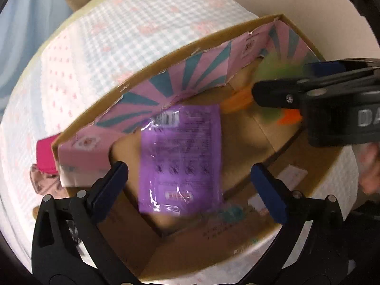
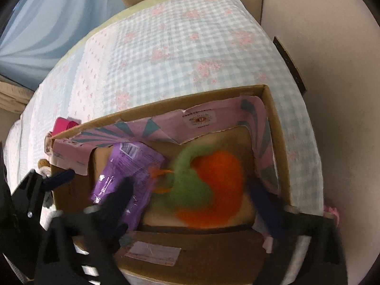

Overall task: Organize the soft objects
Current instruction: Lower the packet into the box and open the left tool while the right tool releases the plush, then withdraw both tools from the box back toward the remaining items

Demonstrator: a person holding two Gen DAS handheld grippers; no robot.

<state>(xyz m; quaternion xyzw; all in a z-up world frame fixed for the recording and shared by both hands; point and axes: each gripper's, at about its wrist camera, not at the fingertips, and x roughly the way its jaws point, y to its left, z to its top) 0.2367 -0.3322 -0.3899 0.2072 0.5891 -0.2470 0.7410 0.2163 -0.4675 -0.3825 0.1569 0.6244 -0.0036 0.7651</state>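
Note:
An open cardboard box with pink and teal inner flaps sits on a checked quilt. A purple plastic packet lies inside it, between the wide-open fingers of my left gripper, not touched. A green and orange plush toy lies blurred in the right part of the box, below my right gripper, which is open. In the left wrist view the right gripper hangs over the plush.
The box rests on a bed with a blue checked floral quilt. A magenta object and patterned fabric lie beside the box's left wall. A blue curtain hangs behind.

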